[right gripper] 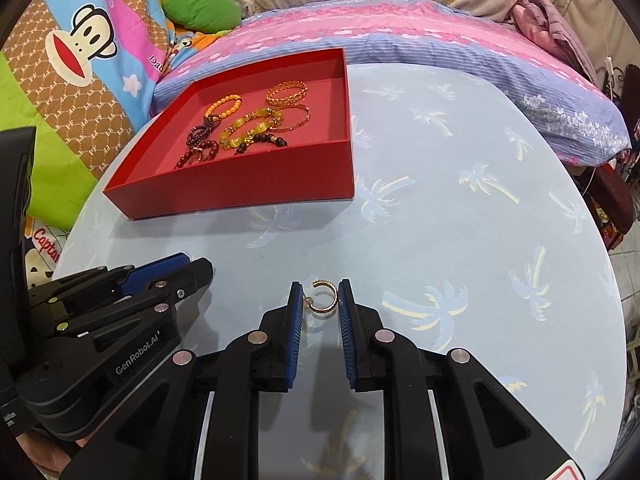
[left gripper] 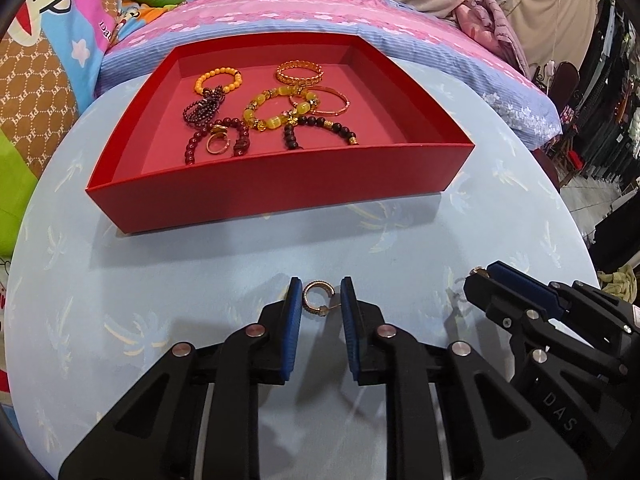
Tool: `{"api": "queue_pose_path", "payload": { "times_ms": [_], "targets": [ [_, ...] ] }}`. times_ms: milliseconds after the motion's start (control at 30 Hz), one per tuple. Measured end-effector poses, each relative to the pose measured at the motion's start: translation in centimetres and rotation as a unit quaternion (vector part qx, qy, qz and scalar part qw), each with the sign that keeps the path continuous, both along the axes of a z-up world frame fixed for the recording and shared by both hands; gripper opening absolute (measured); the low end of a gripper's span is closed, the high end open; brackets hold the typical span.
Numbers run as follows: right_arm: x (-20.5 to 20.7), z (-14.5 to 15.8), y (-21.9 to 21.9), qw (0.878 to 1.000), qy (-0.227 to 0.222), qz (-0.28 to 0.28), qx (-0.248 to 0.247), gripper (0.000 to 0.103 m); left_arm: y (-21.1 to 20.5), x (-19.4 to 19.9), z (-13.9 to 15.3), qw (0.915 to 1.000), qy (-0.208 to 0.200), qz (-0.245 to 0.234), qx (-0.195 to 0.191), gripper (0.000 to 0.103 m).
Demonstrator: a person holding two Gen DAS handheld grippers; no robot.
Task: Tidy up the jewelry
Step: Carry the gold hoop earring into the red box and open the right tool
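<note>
- A gold earring [left gripper: 319, 298], an open hoop with a small post, lies flat on the table [left gripper: 240, 272], between the fingers of the left gripper [left gripper: 320, 298].
- The left gripper's jaws stand apart on either side of this earring; no finger [left gripper: 294, 320] visibly presses on it. The post end lies just beside the right-hand pad.
- A second gold earring [right gripper: 322, 298], also an open hoop, lies on the table between the fingers of the right gripper [right gripper: 320, 300].
- The right gripper's jaws are likewise parted around it, with the hoop close to both pads [right gripper: 344, 312]. Firm contact cannot be confirmed.
- In the left wrist view, the right gripper [left gripper: 482, 274] sits to the right of the left one, low over the table, with the second earring [left gripper: 477, 270] at its tip.
- A red box [left gripper: 280, 196] stands further back on the table, well apart from both earrings.
- Box contents: an orange bead bracelet [left gripper: 218, 80], a yellow bead bracelet [left gripper: 276, 110], dark red bead bracelets [left gripper: 204, 108], a black bead bracelet [left gripper: 320, 128], gold bangles [left gripper: 300, 72] and a ring [left gripper: 218, 144]. Several overlap.
- The table covering is pale blue with a palm tree print.
- Behind the table lies bedding [left gripper: 280, 12] in pink and lavender stripes.
</note>
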State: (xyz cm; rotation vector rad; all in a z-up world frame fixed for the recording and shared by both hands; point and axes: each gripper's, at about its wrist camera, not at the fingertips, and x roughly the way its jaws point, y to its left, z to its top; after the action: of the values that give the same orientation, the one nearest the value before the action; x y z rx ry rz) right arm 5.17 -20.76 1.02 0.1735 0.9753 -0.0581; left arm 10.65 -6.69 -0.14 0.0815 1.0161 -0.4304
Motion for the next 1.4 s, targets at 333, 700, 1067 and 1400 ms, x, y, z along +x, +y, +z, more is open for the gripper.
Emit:
{"api": "queue_pose_path", "payload": {
  "times_ms": [333, 700, 1067, 1400],
  "targets": [
    [0.9, 3.1, 1.0, 0.999, -0.035, 0.019, 0.005, 0.017, 1.3, 0.2, 3.3, 0.9995, -0.015, 0.009, -0.025, 0.019],
    [6.0, 7.6, 1.6, 0.995, -0.090, 0.034, -0.005, 0.017, 0.7, 4.5, 7.5, 0.9972, -0.064, 0.010, -0.037, 0.019],
    [11.8, 6.0, 0.1, 0.997, -0.074, 0.016, 0.008, 0.017, -0.7, 9.3, 5.4, 0.9982, -0.047, 0.020, -0.032, 0.019],
    [14.4, 3.1, -0.7, 0.999, -0.046, 0.010, 0.006, 0.017, -1.4, 11.2, 2.9, 0.9993, -0.025, 0.018, -0.023, 0.019]
  ]
}}
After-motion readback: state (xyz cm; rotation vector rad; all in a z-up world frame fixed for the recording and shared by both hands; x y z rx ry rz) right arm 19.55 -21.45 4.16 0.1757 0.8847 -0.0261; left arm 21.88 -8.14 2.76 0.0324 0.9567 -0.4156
